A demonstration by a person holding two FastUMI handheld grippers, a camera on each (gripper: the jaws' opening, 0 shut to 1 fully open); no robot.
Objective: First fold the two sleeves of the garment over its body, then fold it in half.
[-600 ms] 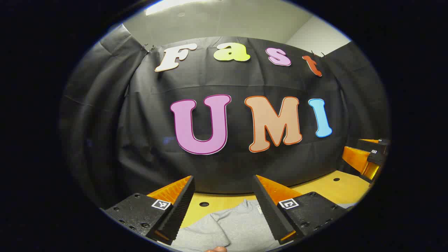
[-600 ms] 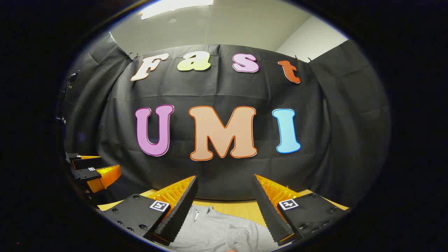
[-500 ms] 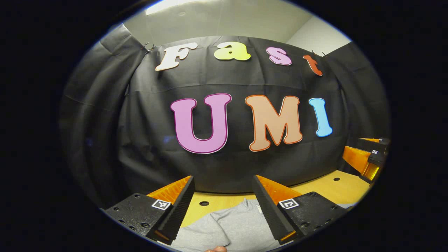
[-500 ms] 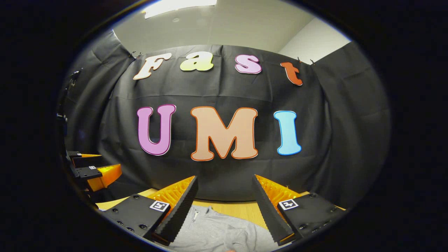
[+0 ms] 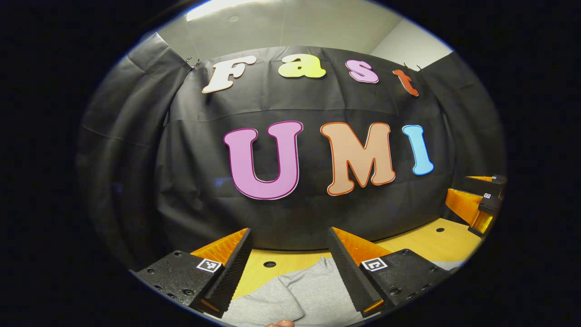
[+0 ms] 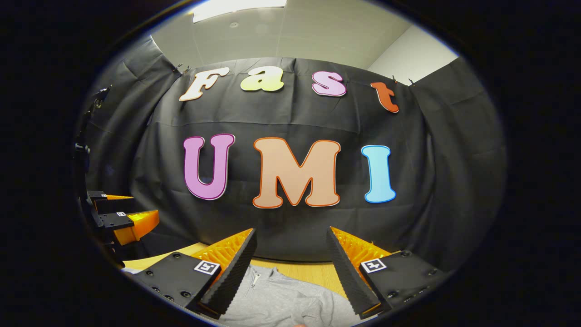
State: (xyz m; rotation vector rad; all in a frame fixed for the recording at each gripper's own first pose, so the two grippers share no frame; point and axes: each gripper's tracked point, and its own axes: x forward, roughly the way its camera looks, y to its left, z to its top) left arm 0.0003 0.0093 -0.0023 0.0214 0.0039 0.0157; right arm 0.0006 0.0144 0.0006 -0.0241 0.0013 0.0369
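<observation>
A grey garment (image 5: 295, 293) lies on the wooden table (image 5: 422, 243), low in the left gripper view, with a fold of cloth at its left. My left gripper (image 5: 290, 243) hangs open above it, nothing between its fingers. In the right gripper view the same grey garment (image 6: 277, 297) shows a short zip at its collar. My right gripper (image 6: 290, 240) is open over it and holds nothing. The right gripper (image 5: 476, 202) also appears at the far right of the left gripper view, and the left gripper (image 6: 120, 218) at the far left of the right gripper view.
The black cloth wall (image 5: 290, 190) stands close behind the table's far edge. Round holes (image 5: 269, 264) mark the table top. A fingertip (image 5: 279, 323) peeks in at the bottom of the left gripper view.
Both views have drifted slightly; the wall has slid a little to the right in the right gripper view. Both grippers stay open above the garment.
</observation>
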